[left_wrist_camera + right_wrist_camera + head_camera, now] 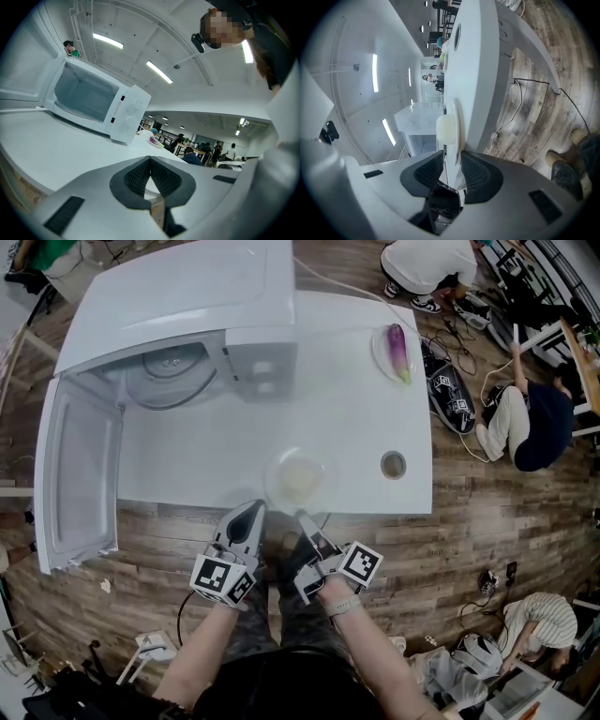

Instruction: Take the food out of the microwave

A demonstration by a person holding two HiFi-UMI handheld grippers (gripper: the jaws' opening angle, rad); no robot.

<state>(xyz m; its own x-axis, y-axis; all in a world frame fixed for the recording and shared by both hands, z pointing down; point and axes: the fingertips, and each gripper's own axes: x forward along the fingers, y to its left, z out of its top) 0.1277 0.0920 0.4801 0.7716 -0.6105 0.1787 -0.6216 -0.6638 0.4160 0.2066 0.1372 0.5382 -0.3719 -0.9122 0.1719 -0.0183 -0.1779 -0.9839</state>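
Observation:
A clear plate with a pale lump of food rests on the white table, near its front edge. My right gripper reaches that edge. In the right gripper view the plate's rim runs between the jaws of my right gripper, with a narrow gap beside the pads, so they do not press on it. The food sits just beyond them. My left gripper hovers left of the plate; its jaws meet at the tip in the left gripper view, with nothing between them.
The white microwave stands at the back left, its door swung wide open and its glass turntable bare. A second plate with a purple eggplant lies at the far right. A round hole sits in the tabletop. People crouch on the floor at right.

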